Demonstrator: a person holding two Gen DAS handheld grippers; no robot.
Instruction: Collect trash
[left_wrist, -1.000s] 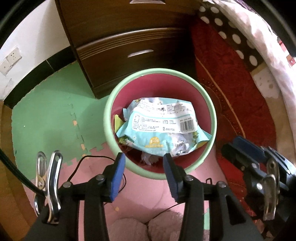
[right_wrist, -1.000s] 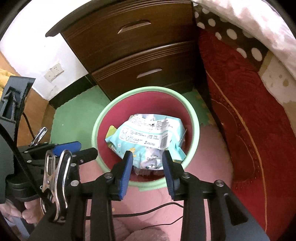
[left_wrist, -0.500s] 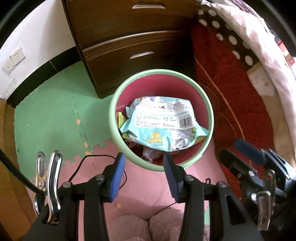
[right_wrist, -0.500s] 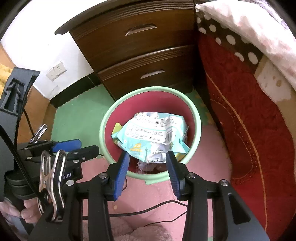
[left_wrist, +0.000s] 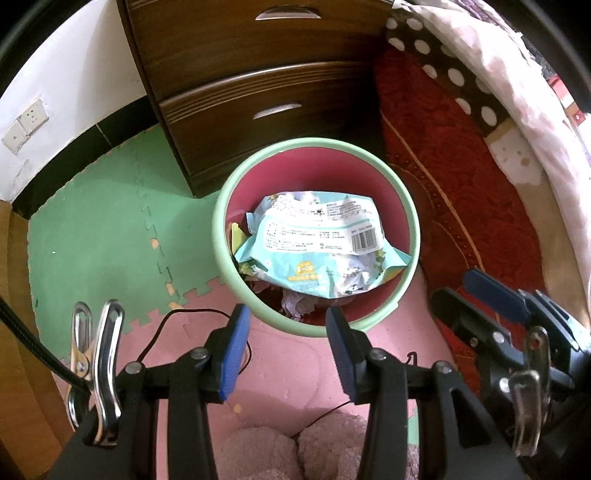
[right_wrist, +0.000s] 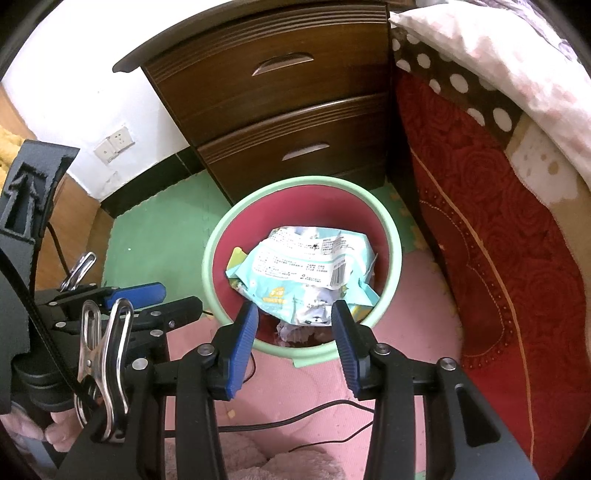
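A waste bin with a mint-green rim and pink inside stands on the floor mats in front of the drawers. A crumpled pale-blue and white snack wrapper lies on top of other scraps inside it. My left gripper hovers above the bin's near rim, open, with nothing between its blue pads. My right gripper hangs over the same near rim, also open and holding nothing. Each gripper shows in the other's view: the right gripper at the right edge, the left gripper at the left.
A dark wooden drawer cabinet stands right behind the bin. A bed with a red cover runs along the right. Green and pink foam mats cover the floor, with a thin black cable and fluffy pink slippers near me.
Both grippers have drawn back and up from the bin, which looks smaller now. The right jaws have widened a little. The wrapper stays in the bin.
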